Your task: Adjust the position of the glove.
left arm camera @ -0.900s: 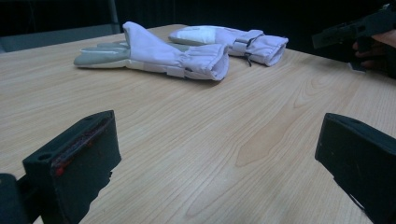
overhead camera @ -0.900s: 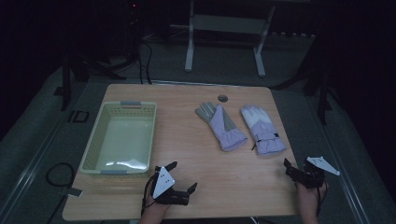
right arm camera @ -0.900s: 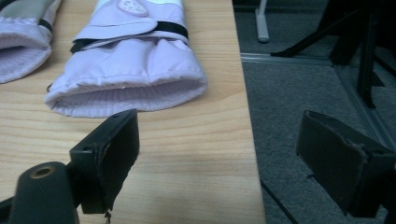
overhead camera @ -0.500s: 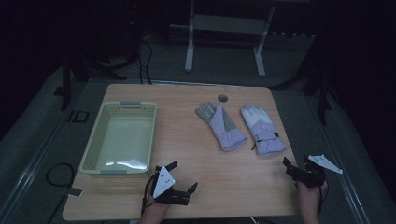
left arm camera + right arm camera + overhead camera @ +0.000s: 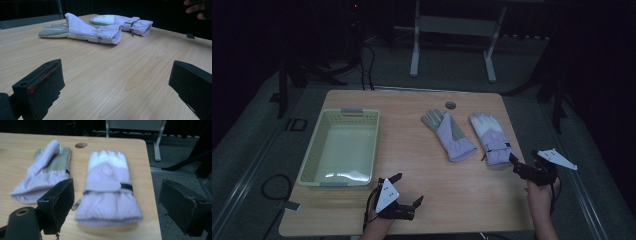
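Observation:
Two lilac winter gloves lie side by side on the wooden table [image 5: 412,115]. The left glove [image 5: 449,135] [image 5: 85,31] [image 5: 45,172] lies grey palm up, and the right glove [image 5: 492,142] [image 5: 125,22] [image 5: 108,185] lies back up with a white fingertip band. My right gripper [image 5: 524,160] [image 5: 120,207] hovers just behind the right glove's cuff, jaws open wide with the cuff between them in its own view and not touched. Near the table's front edge my left gripper [image 5: 407,190] [image 5: 115,85] rests low, open and empty, pointing toward the gloves.
A pale green plastic basket [image 5: 312,160] stands empty on the left half of the table. A small round hole [image 5: 450,105] sits near the far edge. The right glove lies close to the table's right edge [image 5: 150,182]. Dark floor and metal stand legs [image 5: 414,45] lie beyond.
My right gripper has moved a little forward and left, closer to the right glove's cuff. The left gripper and the gloves have stayed put.

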The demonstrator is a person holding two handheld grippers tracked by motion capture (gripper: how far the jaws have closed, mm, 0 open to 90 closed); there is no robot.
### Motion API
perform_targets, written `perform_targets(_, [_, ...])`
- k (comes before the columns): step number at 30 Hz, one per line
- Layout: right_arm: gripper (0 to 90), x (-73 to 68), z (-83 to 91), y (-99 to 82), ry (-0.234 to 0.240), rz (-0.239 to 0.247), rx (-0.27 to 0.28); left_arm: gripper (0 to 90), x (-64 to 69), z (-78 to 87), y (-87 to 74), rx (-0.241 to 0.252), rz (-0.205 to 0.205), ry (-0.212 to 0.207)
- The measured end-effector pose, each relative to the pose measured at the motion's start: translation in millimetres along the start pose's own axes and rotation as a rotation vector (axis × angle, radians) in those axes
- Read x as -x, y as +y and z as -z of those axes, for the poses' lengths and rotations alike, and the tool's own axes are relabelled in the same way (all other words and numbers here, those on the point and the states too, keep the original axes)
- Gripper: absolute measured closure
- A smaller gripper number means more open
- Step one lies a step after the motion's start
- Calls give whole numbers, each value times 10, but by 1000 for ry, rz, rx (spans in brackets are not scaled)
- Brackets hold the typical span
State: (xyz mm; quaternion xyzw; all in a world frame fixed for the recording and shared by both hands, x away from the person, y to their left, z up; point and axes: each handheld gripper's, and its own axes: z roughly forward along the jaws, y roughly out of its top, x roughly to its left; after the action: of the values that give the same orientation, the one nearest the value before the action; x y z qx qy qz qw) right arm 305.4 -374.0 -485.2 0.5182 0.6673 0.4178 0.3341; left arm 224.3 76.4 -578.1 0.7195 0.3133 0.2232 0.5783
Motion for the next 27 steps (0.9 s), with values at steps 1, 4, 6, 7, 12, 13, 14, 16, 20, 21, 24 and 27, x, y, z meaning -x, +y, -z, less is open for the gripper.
perform_targets(1, [132, -9, -10, 44, 2, 6, 3, 0, 0, 0, -1, 1, -1, 0])
perform_targets(4, [132, -32, -37, 162, 23, 13, -4, 0, -3, -1, -1, 1, 2, 0])
perform_targets(6, [132, -54, -50, 225, 29, 20, 3, 0, -6, -1, 0, 0, 5, 0])
perform_targets(7, [132, -71, -58, 262, 35, 28, 5, 0, -7, -2, 0, 0, 4, 1])
perform_targets(12, [132, -120, -108, 402, 57, 45, 8, 0, -4, -5, 2, -5, 0, -1])
perform_targets(13, [133, -131, -118, 435, 65, 49, 7, 0, -4, -6, 2, -5, 1, -1])
perform_targets(14, [133, -143, -129, 465, 68, 53, 9, 0, -5, -6, 2, -6, 2, -2])
perform_targets(16, [132, -168, -154, 526, 73, 68, 9, 0, -7, -8, 3, -9, 3, -2])
perform_targets(20, [132, -216, -206, 652, 71, 97, 4, 0, -8, -9, 4, -11, 5, -3])
perform_targets(21, [129, -228, -219, 685, 70, 104, 3, 0, -8, -9, 4, -10, 5, -4])
perform_targets(24, [114, -283, -206, 761, 30, 117, 59, 0, -5, -10, 4, -11, 4, -6])
perform_targets(27, [115, -355, -192, 838, -1, 158, 92, 0, -7, -9, 4, -10, 2, -6])
